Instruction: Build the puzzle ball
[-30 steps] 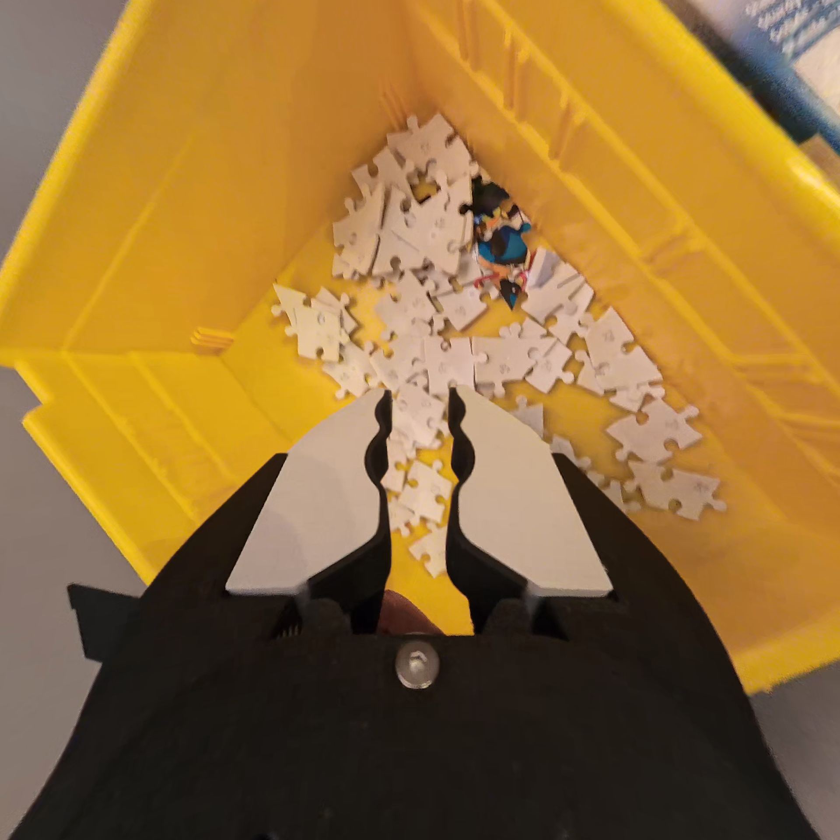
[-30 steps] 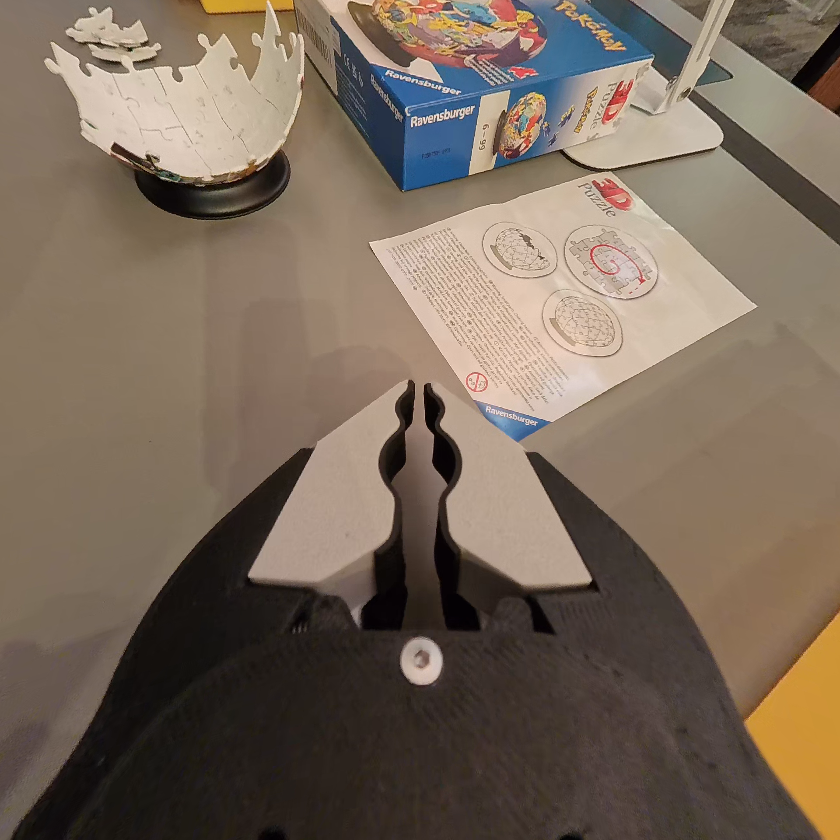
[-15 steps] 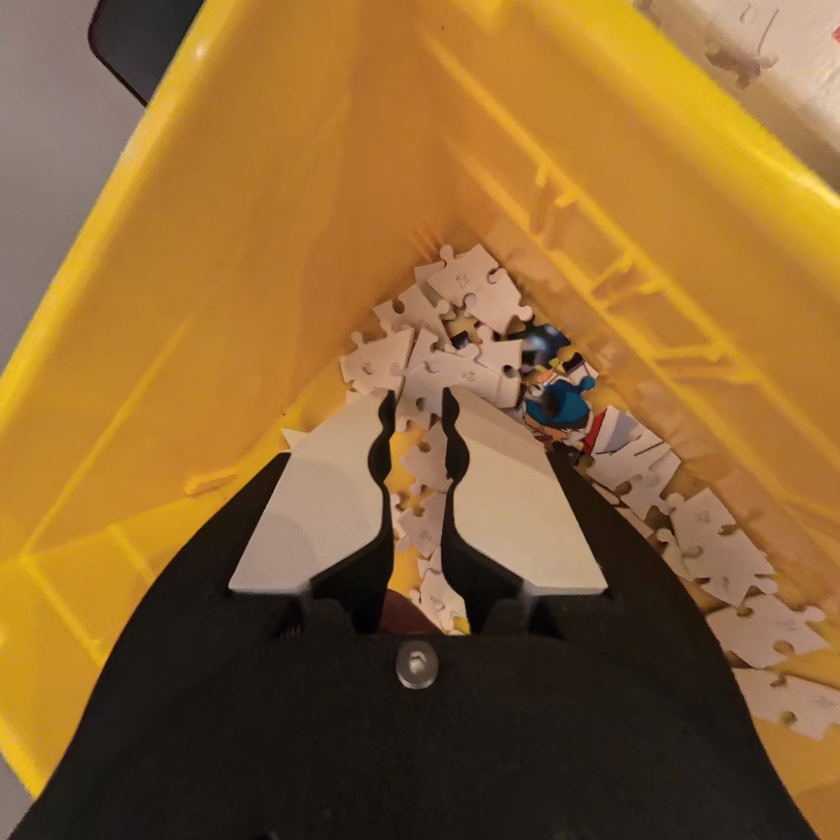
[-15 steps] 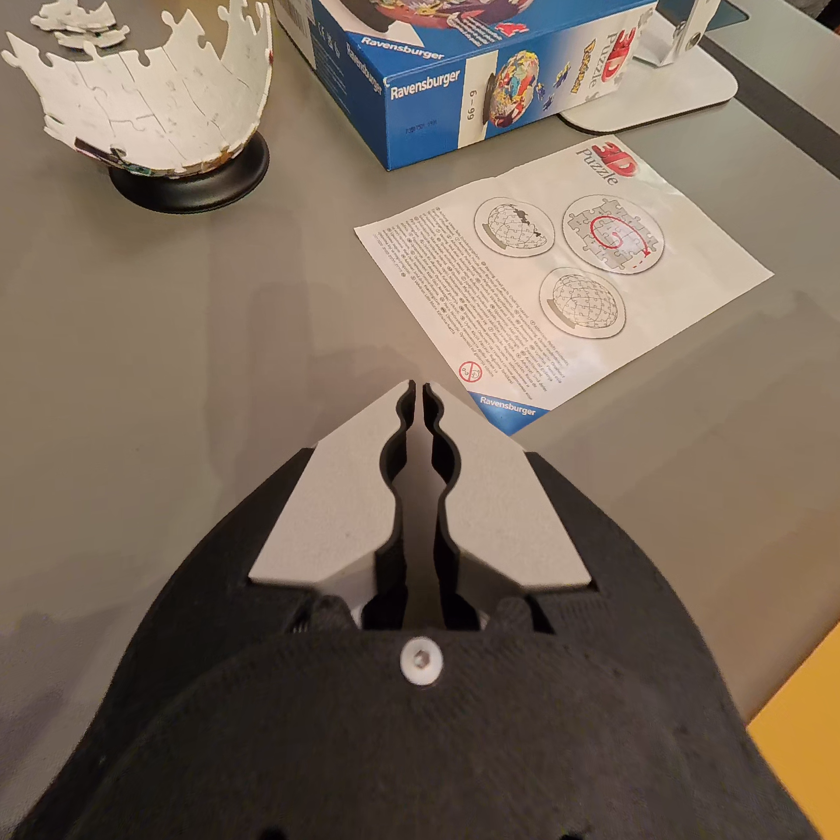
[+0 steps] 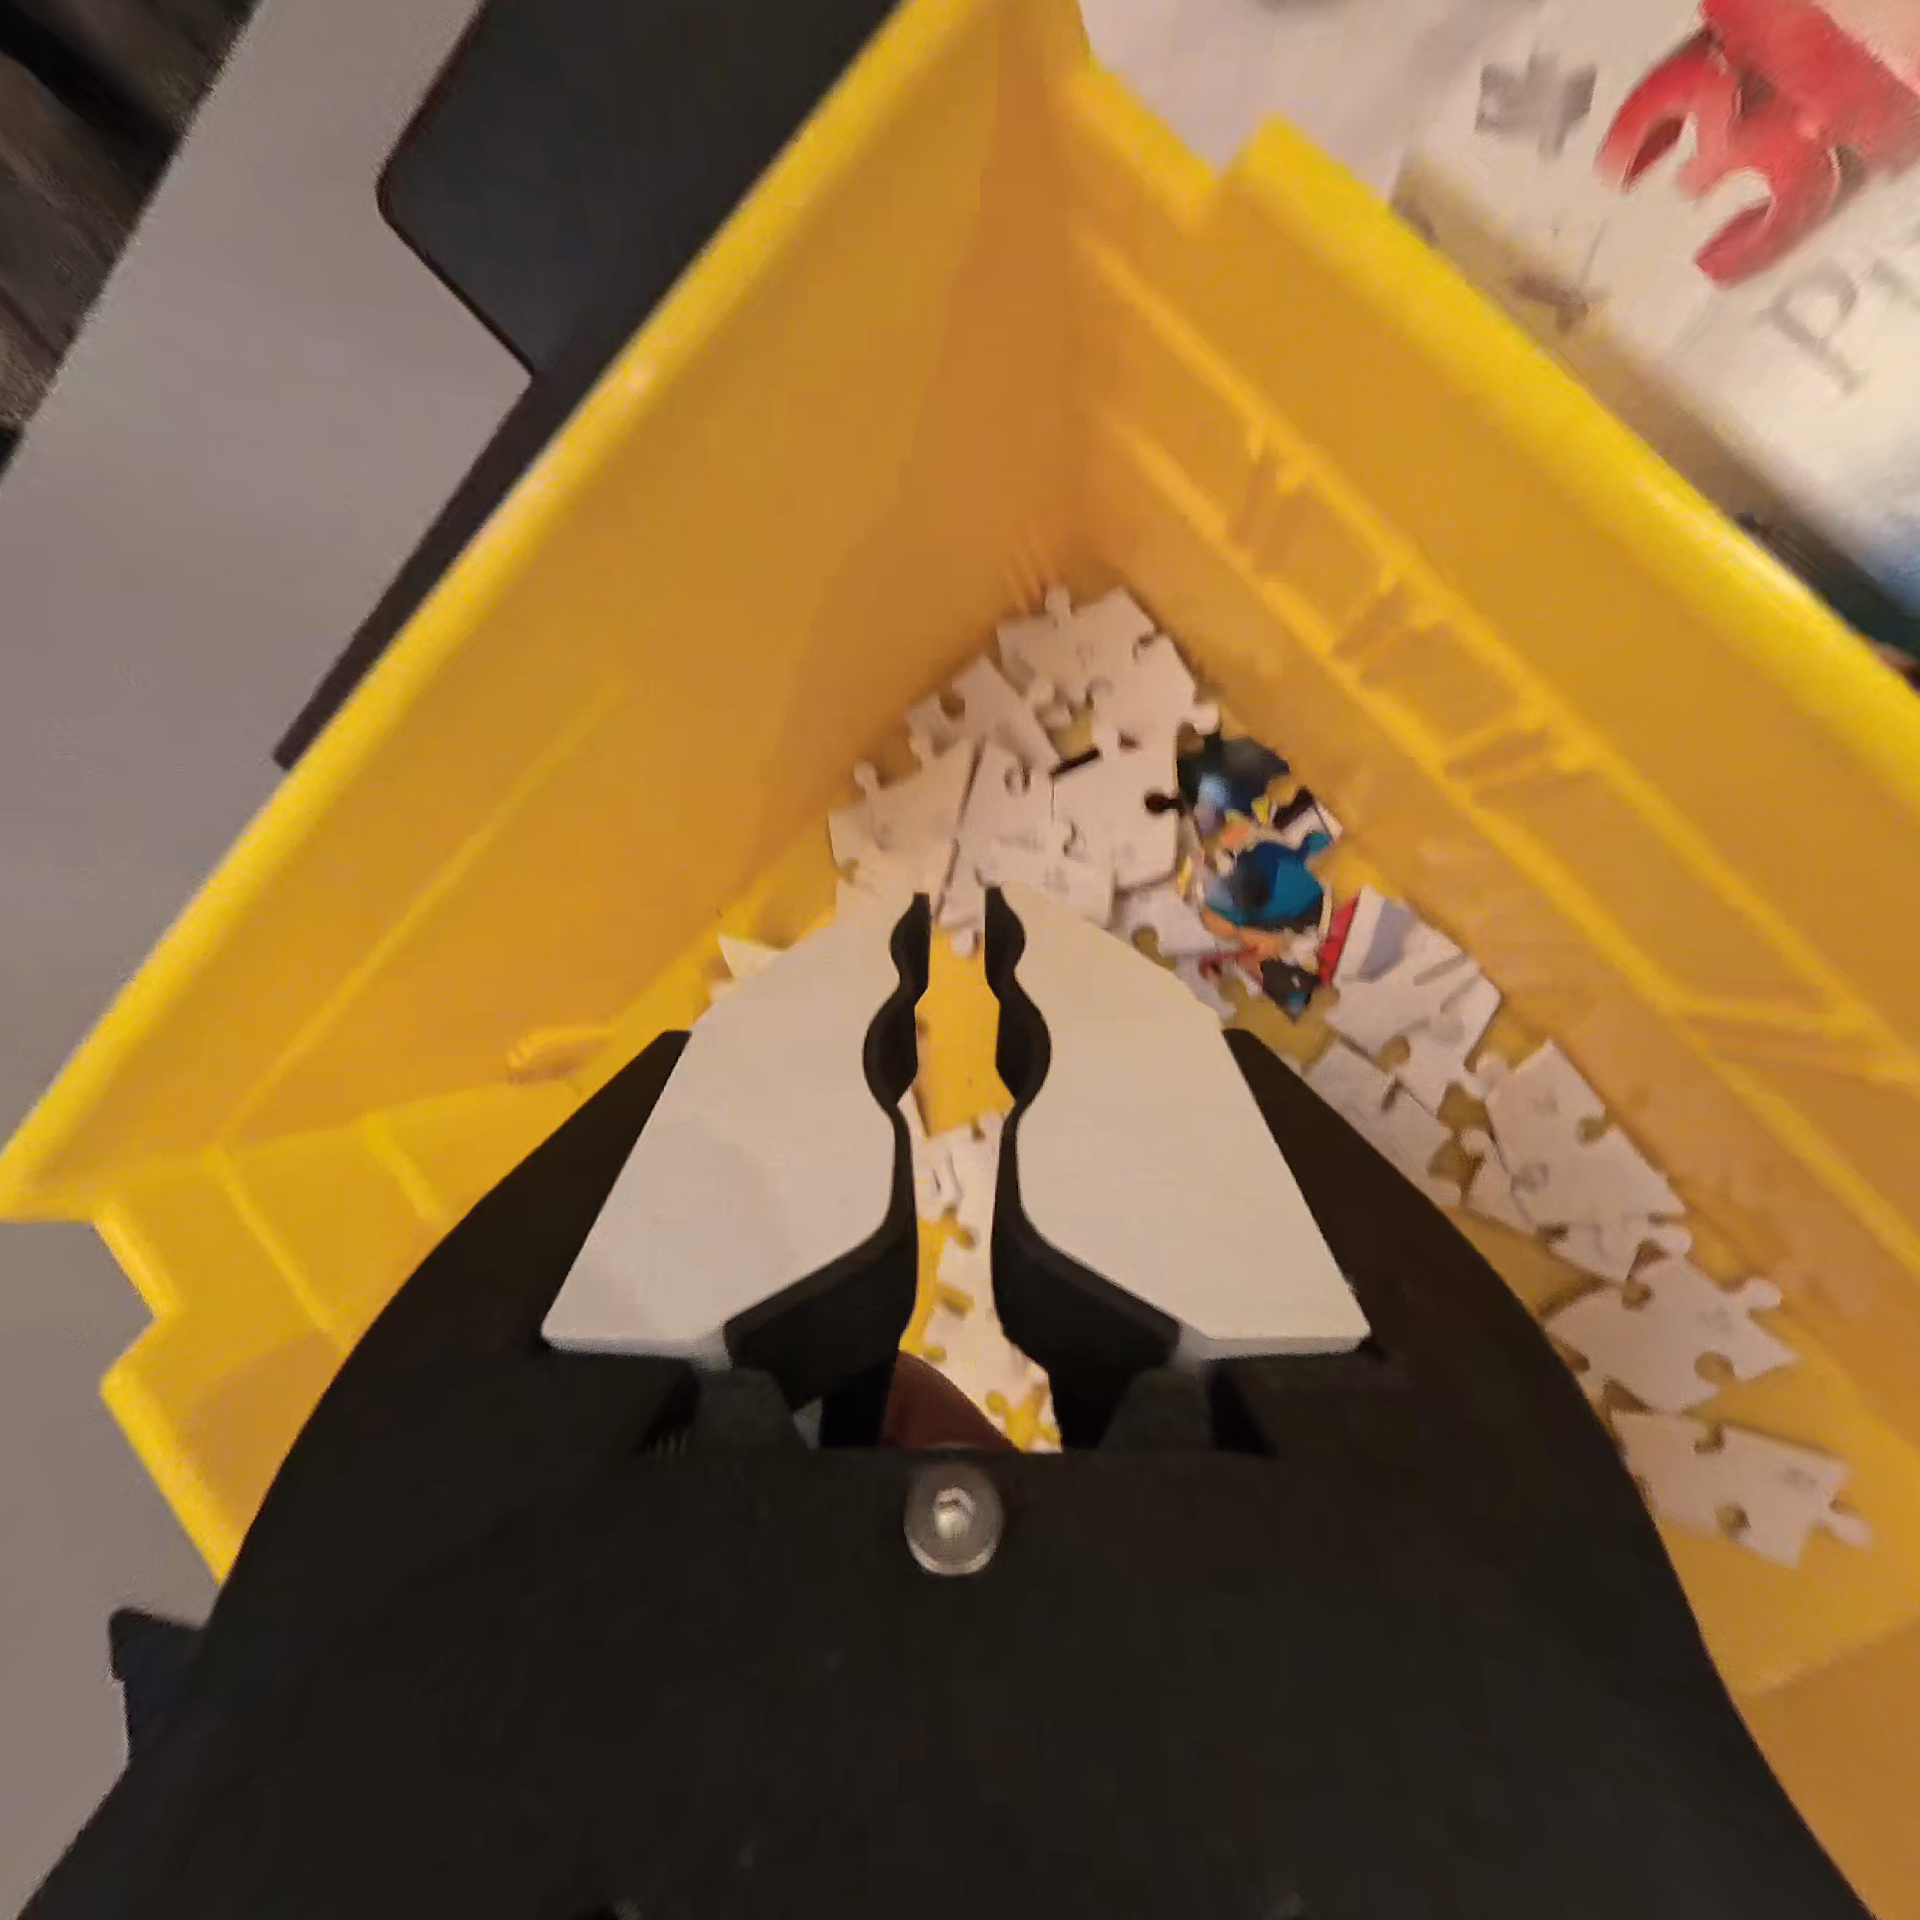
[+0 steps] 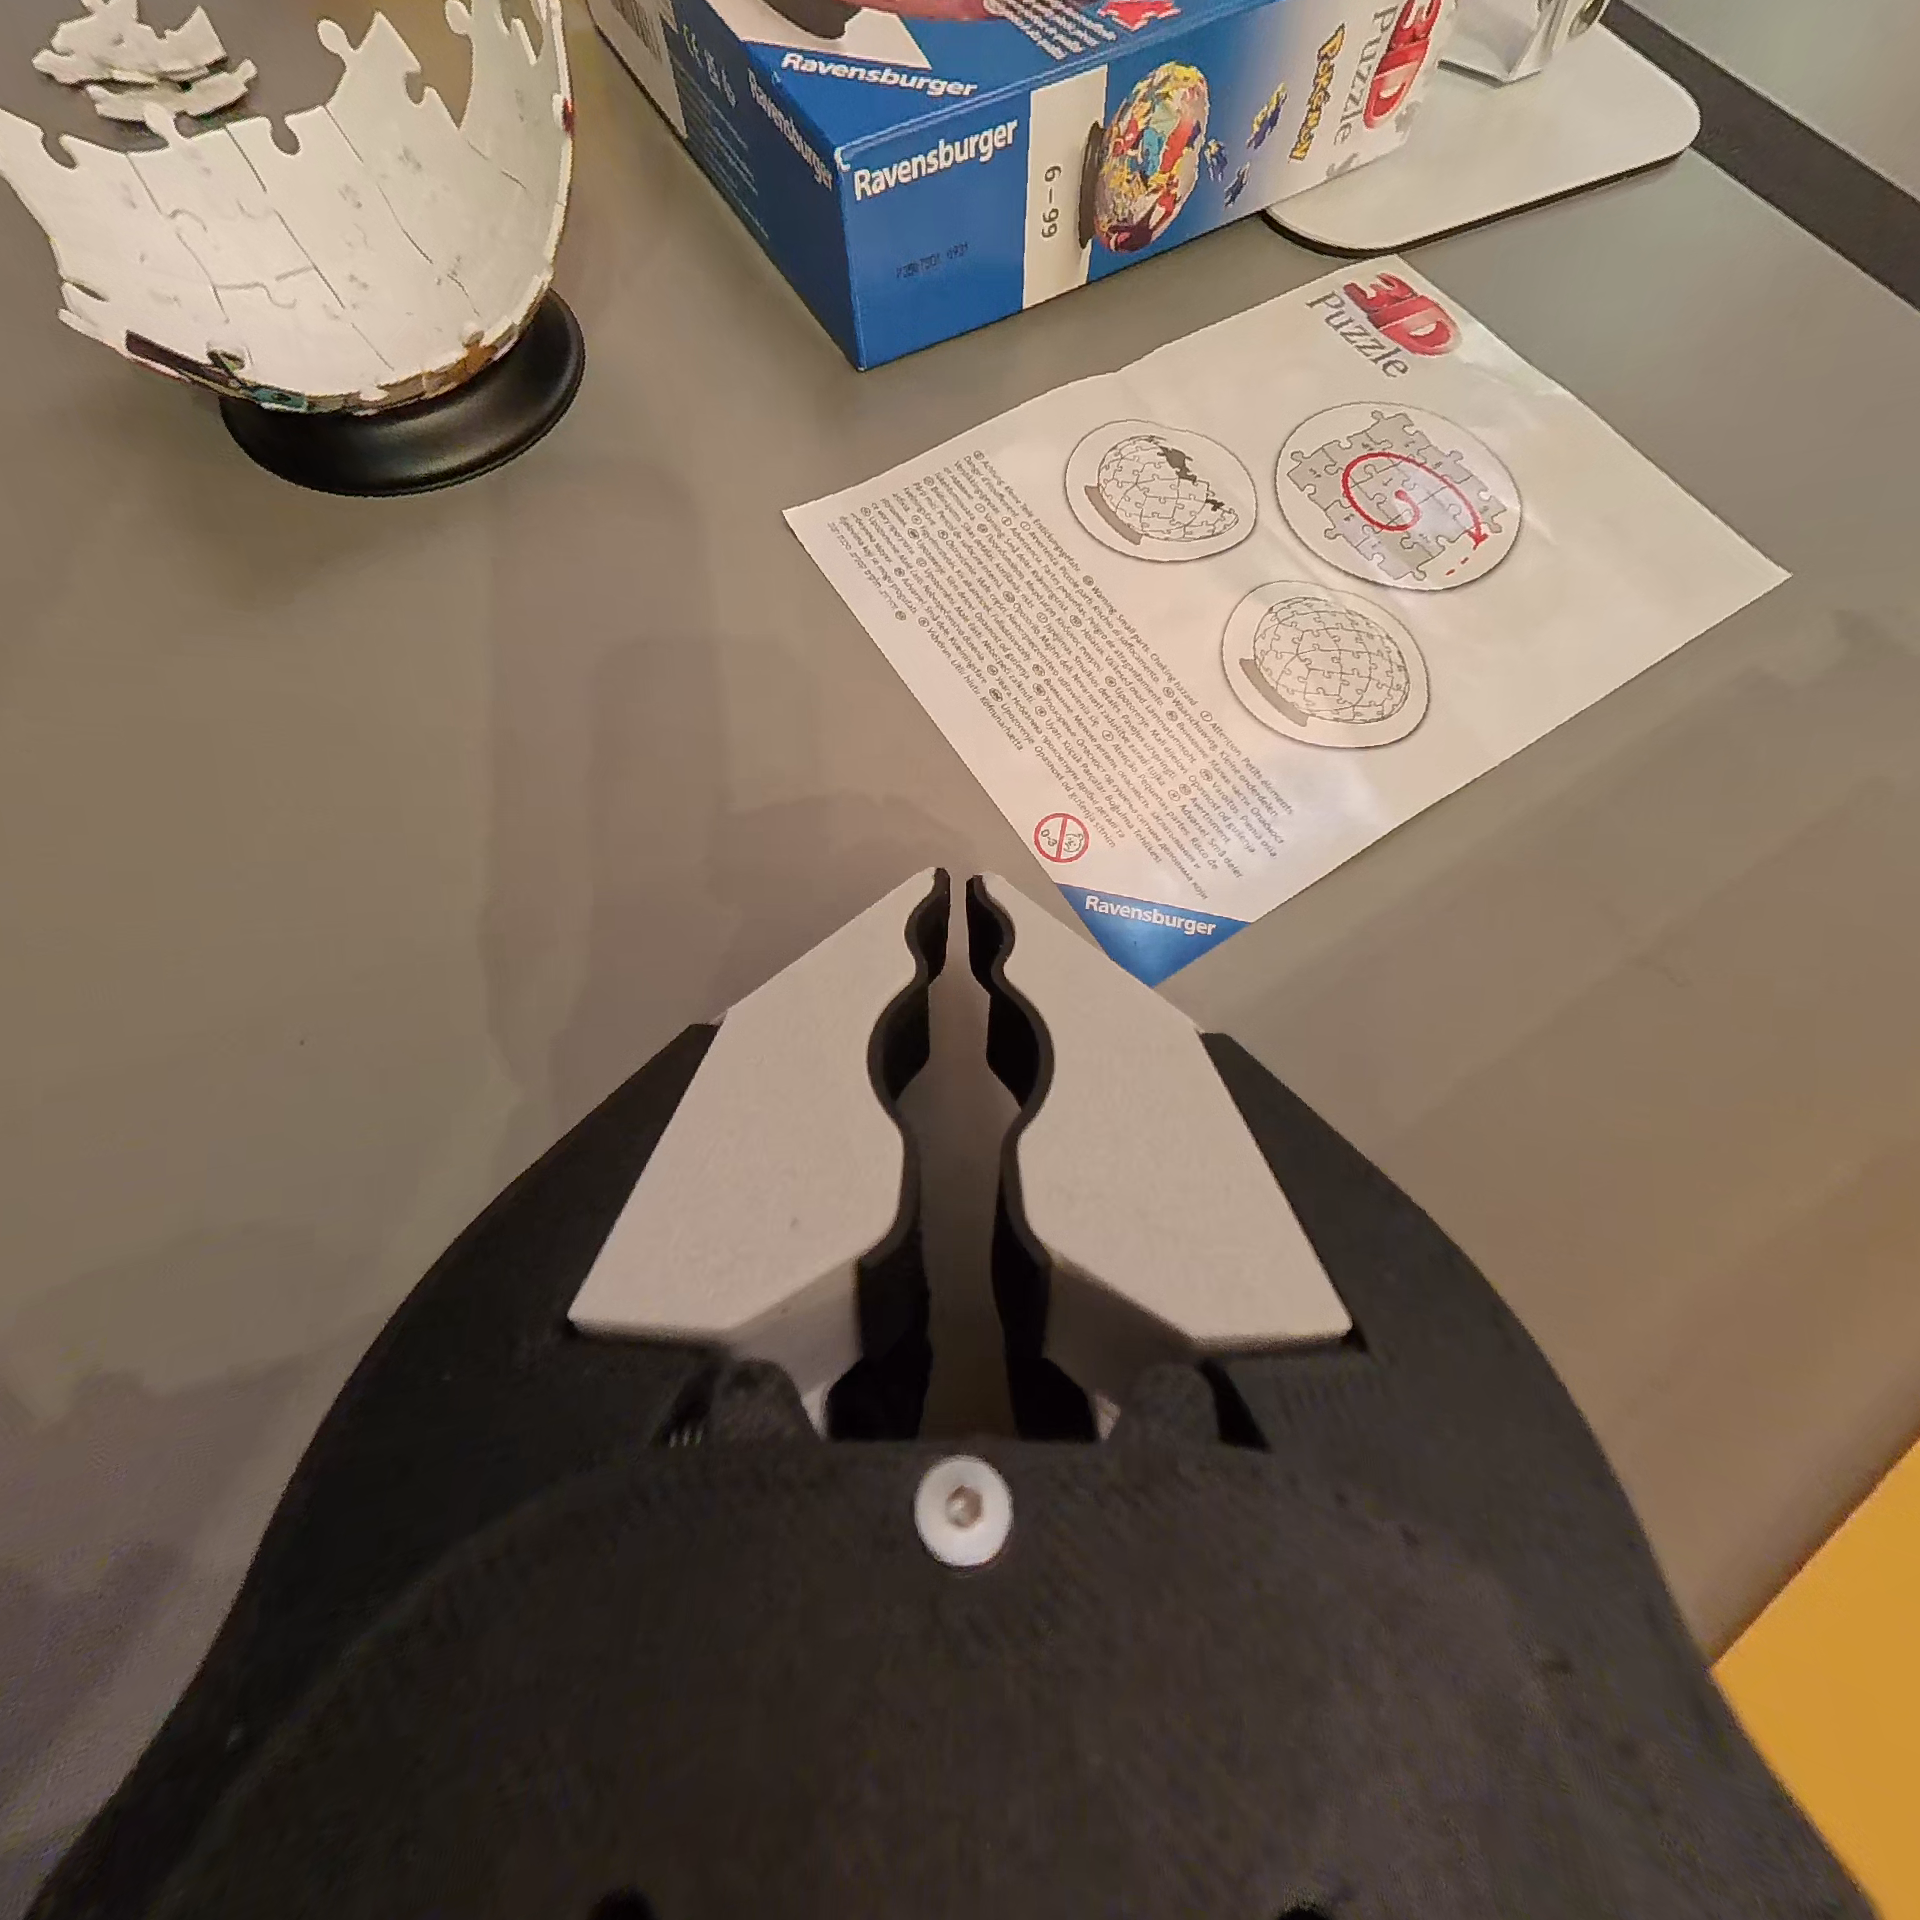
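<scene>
While the left gripper (image 5: 953, 906), jaws slightly apart and empty, hangs inside the yellow bin (image 5: 644, 665) above loose puzzle pieces (image 5: 1081, 800), only the right gripper (image 6: 956, 883), nearly closed, sees the half-built puzzle ball (image 6: 301, 239) on its black stand (image 6: 416, 426), beside the blue box (image 6: 935, 177) and instruction sheet (image 6: 1278, 623)

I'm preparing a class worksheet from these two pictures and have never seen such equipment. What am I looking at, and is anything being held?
A person holds two pincer tools, each with a camera looking along its fingers. One view shows the left hand-held gripper, slightly open and empty, inside a yellow bin of loose puzzle pieces. The other shows the right hand-held gripper, nearly closed and empty, over a grey table with the half-built puzzle ball on its black stand, a blue box and an instruction sheet.
</scene>
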### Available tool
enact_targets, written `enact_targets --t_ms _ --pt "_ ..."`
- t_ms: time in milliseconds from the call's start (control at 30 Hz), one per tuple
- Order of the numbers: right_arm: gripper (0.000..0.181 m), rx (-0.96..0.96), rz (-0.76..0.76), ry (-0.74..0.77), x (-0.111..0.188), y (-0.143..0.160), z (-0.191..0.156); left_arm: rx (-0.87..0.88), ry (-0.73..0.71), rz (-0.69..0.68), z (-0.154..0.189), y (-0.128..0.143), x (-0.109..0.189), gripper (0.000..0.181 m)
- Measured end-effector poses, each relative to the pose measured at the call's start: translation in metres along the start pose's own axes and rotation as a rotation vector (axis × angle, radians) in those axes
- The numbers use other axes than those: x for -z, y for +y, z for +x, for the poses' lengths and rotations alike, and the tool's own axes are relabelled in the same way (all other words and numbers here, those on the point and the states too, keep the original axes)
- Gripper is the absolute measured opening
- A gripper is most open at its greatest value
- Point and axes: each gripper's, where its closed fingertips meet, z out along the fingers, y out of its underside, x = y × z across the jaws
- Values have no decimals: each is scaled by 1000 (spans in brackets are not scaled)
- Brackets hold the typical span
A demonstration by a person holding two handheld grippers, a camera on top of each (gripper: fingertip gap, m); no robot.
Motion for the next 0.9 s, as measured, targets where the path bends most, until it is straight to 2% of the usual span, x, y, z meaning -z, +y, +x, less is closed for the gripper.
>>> enact_targets --t_ms 167,467,567,700,800,900 --pt "2 -4 1 5 0 0 1 -69 -28 -96 -5 6 -25 16" --pt "2 -9 8 -1 1 -1 1 -143 -41 -110 -16 11 -34 24" --pt "2 -7 12 2 2 -2 1 -178 -94 -130 -25 13 -34 22" --pt "2 -6 17 1 2 -2 1 -253 -232 -146 -41 15 -35 0" --pt "2 -5 21 1 3 -3 1 -228 -211 -154 -41 22 -38 0" --pt "2 -6 23 -1 3 -3 1 -164 -150 -77 -34 10 -34 8"
